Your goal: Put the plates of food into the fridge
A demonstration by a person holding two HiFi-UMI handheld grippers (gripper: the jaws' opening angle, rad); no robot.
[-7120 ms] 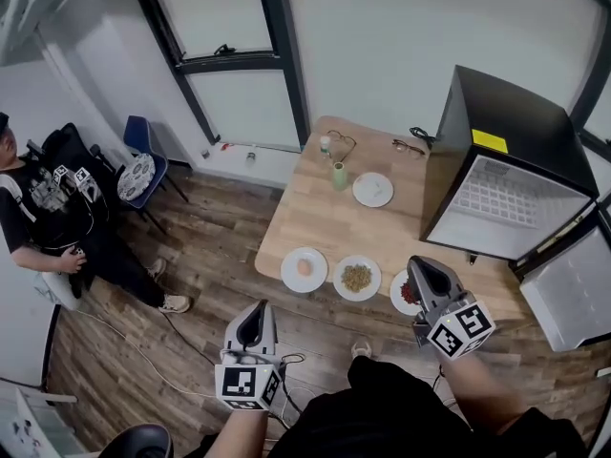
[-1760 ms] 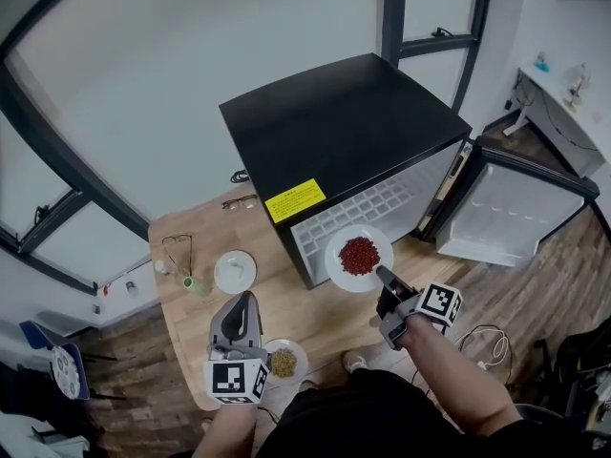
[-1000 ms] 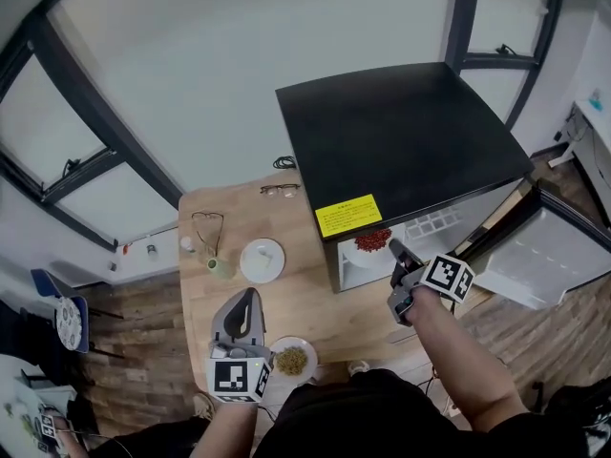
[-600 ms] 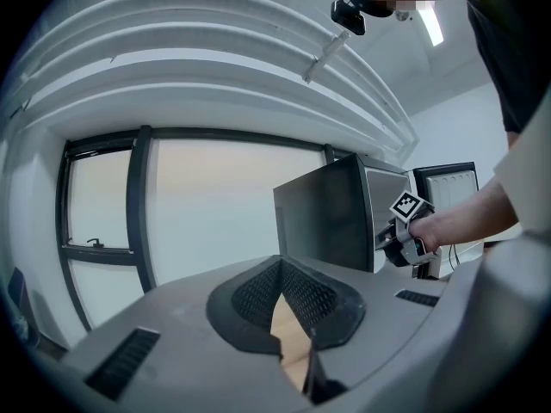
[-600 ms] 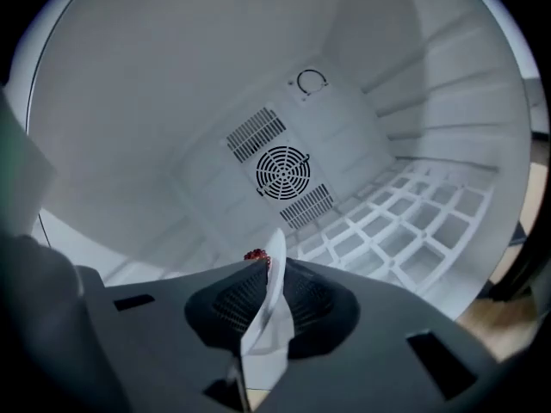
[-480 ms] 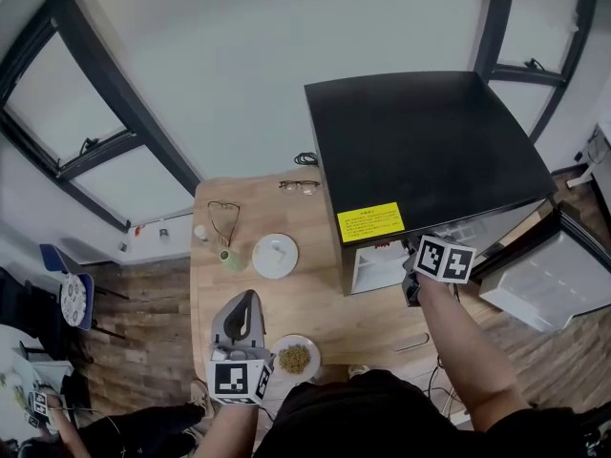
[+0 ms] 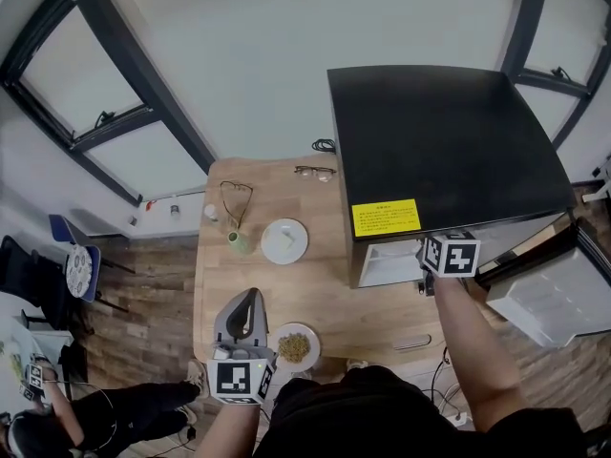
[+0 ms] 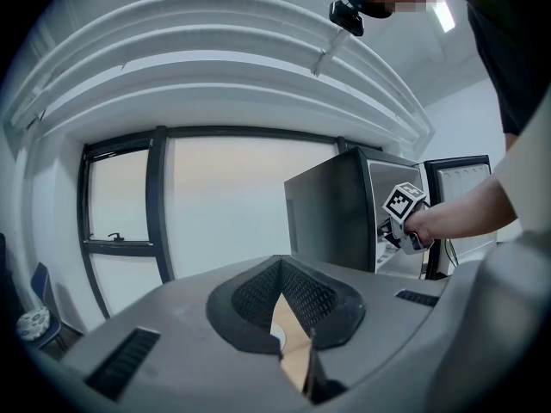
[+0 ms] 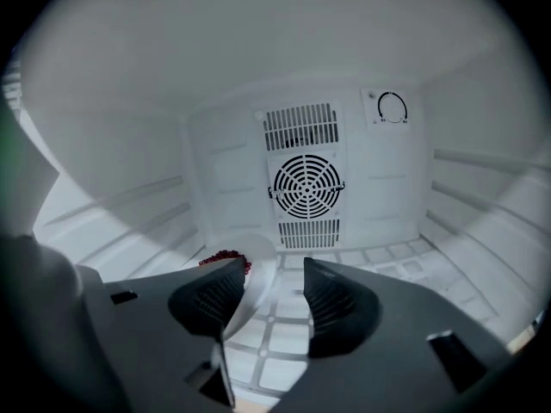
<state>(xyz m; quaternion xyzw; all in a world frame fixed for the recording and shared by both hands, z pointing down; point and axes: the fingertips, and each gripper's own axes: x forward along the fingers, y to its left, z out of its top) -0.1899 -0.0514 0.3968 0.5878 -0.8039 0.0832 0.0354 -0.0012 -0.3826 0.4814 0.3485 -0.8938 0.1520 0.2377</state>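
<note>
Right tongs [image 9: 271, 286] now inside fridge [image 7: 430, 141], newly open around red-food plate [image 9: 259, 273]

You get soft daylight through the window [image 8: 228, 205]; all 3 views bend at their edges, and the fridge [image 9: 224, 144] interior glares white.

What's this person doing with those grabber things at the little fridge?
A person is loading plates of food into the fridge. The right gripper is inside it; its jaws have just been opening, and the plate of red food sits between them, ungripped. The left gripper, shut, hovers by another food plate on the table.
</note>
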